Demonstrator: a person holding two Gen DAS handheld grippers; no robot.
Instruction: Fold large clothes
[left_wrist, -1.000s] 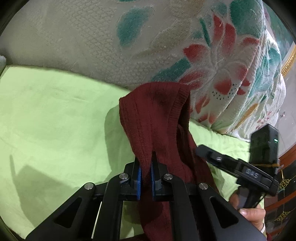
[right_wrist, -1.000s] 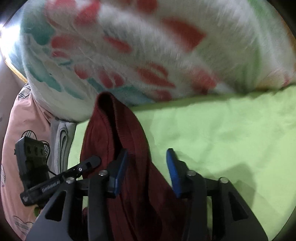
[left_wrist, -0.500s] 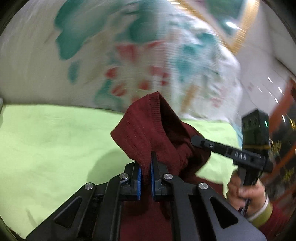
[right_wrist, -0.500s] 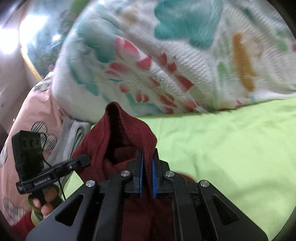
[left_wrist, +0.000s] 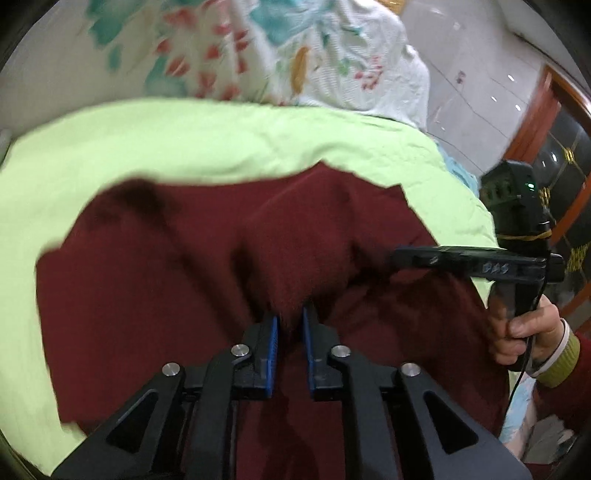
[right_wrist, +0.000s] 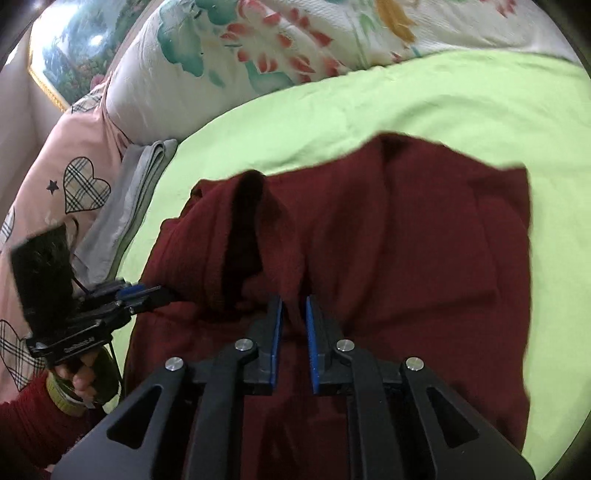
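A dark red knit sweater lies spread over the lime green bed sheet. My left gripper pinches a raised fold of it near the front edge, and its jaws are opening a little with the fold still between the pads. My right gripper holds another raised fold the same way, its jaws also opening. Each gripper shows in the other's view: the right gripper at the sweater's right side, the left gripper at its left side.
A thick floral quilt is heaped along the far side of the bed. A pink cover with plaid hearts and a folded grey cloth lie at the left. A wooden door stands at the right.
The sweater hung bunched in the air before; both grippers pulled back from the quilt, and it now lies spread on the sheet. The right gripper closed on its fold.
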